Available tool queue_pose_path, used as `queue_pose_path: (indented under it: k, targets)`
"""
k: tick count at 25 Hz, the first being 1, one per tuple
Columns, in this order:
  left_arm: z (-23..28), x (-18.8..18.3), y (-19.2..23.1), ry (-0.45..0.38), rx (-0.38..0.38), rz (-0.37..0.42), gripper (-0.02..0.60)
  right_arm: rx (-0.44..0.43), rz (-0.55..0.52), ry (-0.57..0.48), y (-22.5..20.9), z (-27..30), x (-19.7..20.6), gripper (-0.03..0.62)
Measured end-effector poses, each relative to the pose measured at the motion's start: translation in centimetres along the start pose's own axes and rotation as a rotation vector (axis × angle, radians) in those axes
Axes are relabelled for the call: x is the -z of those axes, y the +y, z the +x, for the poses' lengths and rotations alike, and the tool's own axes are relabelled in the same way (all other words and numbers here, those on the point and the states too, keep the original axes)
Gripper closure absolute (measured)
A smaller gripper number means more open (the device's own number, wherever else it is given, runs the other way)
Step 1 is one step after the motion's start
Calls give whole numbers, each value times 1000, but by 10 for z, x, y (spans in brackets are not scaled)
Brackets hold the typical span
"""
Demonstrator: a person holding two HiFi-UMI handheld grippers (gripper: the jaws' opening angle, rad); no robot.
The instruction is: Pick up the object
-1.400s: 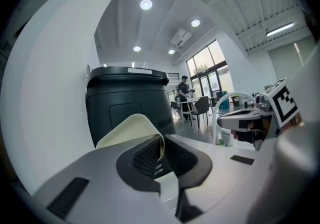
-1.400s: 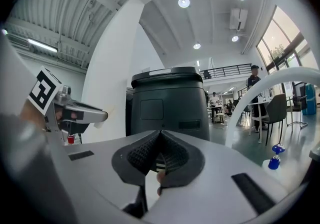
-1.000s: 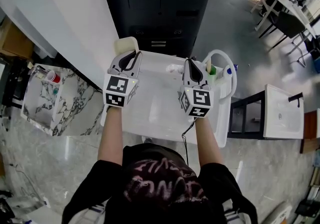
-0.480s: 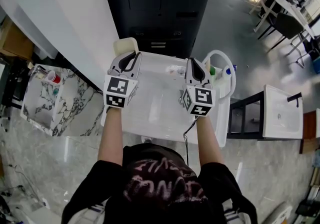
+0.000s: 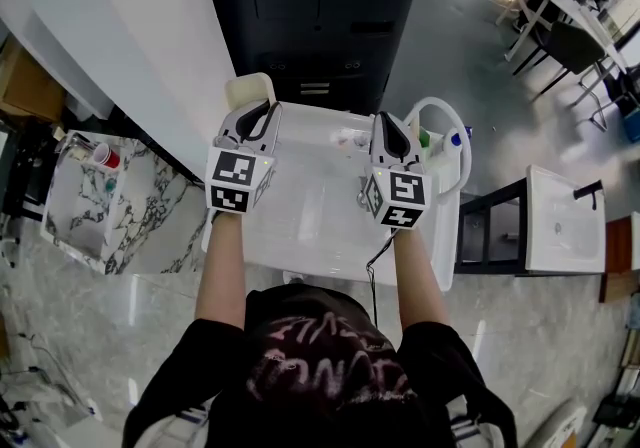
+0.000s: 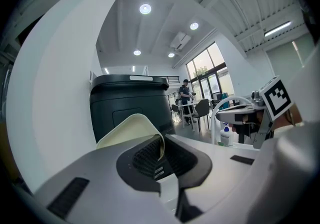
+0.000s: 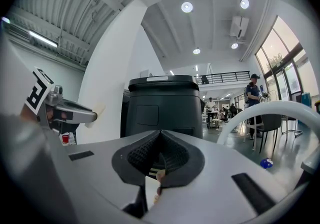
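A cream, curved flat piece (image 5: 250, 90) sticks up from my left gripper (image 5: 262, 109), which is shut on its lower edge above the far left corner of the white cart top (image 5: 320, 226). The left gripper view has the same cream piece (image 6: 131, 130) pinched between the dark ribbed pads (image 6: 145, 160). My right gripper (image 5: 388, 122) hovers over the cart's far right part, fingertips touching. Along its jaws (image 7: 161, 140) the pads meet at the tip; a small pale bit shows below them, and I cannot make out what it is.
A large black bin (image 5: 320, 16) stands right behind the cart. A white hooped tube (image 5: 445, 121), a green bottle (image 5: 424, 140) and a blue-capped bottle (image 5: 457, 141) sit at the cart's far right. A marble counter with a red cup (image 5: 105, 153) lies to the left.
My right gripper has edged slightly to the right. The left gripper and its cream piece have stayed put.
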State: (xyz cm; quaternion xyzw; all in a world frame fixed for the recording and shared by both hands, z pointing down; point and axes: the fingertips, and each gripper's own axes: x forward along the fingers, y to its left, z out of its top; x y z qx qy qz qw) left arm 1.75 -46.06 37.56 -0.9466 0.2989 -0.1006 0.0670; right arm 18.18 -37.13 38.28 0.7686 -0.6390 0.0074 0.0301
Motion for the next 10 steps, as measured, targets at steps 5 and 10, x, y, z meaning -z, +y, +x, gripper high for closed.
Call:
queue_pose_path:
  k: [5,10]
  targets:
    - [-5,-4,1,-9,4,1,543,10,-1,-9,1,-2,-6,580]
    - [-10,-7,5,-11,2,3,545,12,-5,-15,5,-2,-11,580]
